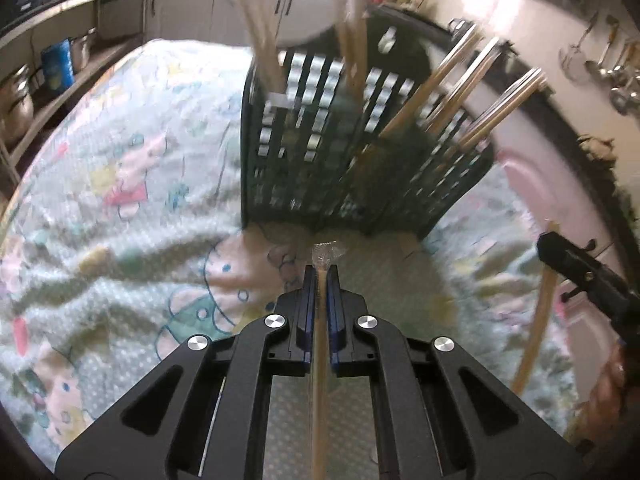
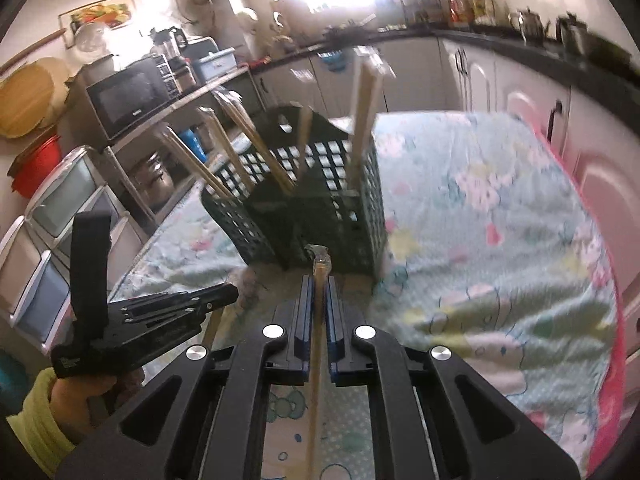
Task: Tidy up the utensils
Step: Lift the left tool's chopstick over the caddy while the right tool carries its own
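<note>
My left gripper point(image 1: 320, 274) is shut on a wooden chopstick point(image 1: 320, 400) in clear wrap, whose tip pokes out just past the pads. In front of it a dark green slotted basket point(image 1: 340, 152) stands on the cartoon-print cloth point(image 1: 120, 208), with several chopsticks point(image 1: 436, 92) leaning inside. My right gripper point(image 1: 546, 246) appears at the right edge with a chopstick point(image 1: 538, 320) hanging from it. In the right wrist view, my right gripper point(image 2: 319, 280) is shut on its chopstick point(image 2: 316, 400), facing the basket point(image 2: 332, 208). The left gripper point(image 2: 234, 292) shows at the left, gripped by a hand point(image 2: 76, 396).
A microwave point(image 2: 128, 96) and stacked storage drawers point(image 2: 44, 248) stand left of the table. Pots point(image 1: 16, 108) sit on shelves. Ladles point(image 1: 616, 76) hang on the wall. White cabinets point(image 2: 472, 76) run behind, and a pink edge point(image 2: 616, 280) borders the cloth.
</note>
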### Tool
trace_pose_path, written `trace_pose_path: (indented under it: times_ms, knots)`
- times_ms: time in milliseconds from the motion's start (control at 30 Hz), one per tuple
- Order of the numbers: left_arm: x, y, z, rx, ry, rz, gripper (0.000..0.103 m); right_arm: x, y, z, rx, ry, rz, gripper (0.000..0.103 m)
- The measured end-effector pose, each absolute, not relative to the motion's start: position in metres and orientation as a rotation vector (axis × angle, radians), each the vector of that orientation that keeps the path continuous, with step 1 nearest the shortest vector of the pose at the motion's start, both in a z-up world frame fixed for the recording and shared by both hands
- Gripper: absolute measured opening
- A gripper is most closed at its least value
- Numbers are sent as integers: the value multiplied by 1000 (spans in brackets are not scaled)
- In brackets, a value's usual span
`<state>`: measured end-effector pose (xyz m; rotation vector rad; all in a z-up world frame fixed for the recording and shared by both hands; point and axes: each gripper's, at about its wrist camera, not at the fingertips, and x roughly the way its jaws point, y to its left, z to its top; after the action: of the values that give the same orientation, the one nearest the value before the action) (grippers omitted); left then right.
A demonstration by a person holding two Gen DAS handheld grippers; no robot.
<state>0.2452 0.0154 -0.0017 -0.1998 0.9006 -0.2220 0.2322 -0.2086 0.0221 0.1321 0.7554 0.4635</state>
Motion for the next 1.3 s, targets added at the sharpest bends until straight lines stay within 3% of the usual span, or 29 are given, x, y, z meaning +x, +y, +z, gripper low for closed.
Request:
trace_pose_path:
  times_ms: [767,1300]
  knots:
    - [245,31,165,-204,505,-196,1,217,-196,123,115,491,488,6]
    - [280,19,214,-192,327,-118,1,232,-200,187,88,325,435,6]
